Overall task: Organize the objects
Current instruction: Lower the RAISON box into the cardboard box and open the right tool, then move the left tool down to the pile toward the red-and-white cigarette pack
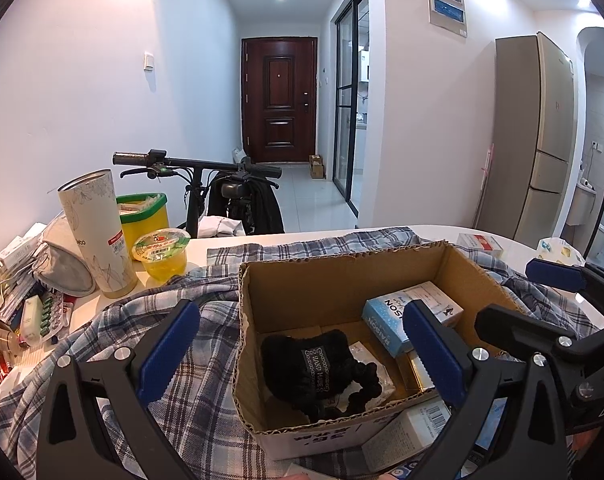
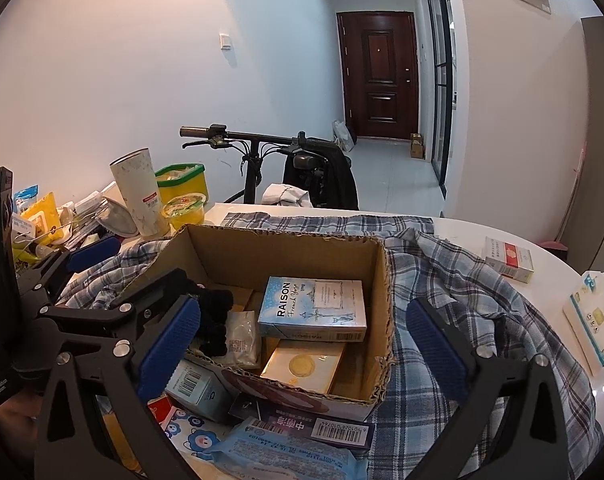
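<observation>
Both the left gripper [image 1: 302, 348] and right gripper [image 2: 306, 340] are hanging wide open, gripping nothing, over the cardboard box [image 2: 382, 280]. The blue RAISON pack [image 2: 314, 308] is sitting inside, apparently tilted on other boxes, so it's probably risking sliding if bumped.

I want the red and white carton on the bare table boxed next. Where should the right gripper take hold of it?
Grip the red and white carton across its two long side faces, coming from above. It lies flat on the white table, clear of the plaid shirt, so both sides look free. The right gripper is open and empty, probably wide enough.
</observation>
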`<state>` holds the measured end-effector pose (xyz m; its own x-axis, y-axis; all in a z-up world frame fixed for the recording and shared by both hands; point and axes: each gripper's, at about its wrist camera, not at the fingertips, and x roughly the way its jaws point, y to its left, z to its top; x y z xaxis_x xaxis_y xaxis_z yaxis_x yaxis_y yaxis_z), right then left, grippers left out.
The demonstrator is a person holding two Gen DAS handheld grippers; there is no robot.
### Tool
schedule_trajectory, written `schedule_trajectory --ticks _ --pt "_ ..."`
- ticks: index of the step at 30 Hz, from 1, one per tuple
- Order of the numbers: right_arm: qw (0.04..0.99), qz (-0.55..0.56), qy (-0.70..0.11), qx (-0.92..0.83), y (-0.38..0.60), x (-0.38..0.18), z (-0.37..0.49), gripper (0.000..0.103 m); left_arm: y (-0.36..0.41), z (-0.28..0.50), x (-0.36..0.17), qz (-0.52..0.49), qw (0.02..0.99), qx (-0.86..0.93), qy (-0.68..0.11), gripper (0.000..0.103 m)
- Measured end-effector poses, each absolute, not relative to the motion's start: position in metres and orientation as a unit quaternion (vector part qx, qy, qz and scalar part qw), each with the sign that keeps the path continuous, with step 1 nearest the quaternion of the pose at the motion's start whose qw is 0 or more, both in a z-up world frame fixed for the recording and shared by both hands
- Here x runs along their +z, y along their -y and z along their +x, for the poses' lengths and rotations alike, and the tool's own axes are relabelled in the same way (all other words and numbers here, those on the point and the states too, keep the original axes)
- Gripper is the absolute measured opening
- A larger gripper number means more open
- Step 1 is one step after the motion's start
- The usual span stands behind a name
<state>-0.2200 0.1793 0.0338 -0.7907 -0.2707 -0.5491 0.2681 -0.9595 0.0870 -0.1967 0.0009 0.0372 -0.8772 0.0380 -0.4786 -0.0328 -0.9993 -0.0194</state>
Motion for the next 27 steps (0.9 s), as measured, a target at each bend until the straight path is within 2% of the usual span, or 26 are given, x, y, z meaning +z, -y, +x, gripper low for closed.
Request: schedule_trajectory --ticks 27 --pt "0.131 0.270 0.016 -0.954 -0.1866 0.0390 -0.2178 0.103 0.0001 -0.1897 0.0439 -0.237 0.014 0.971 -0.006 0.103"
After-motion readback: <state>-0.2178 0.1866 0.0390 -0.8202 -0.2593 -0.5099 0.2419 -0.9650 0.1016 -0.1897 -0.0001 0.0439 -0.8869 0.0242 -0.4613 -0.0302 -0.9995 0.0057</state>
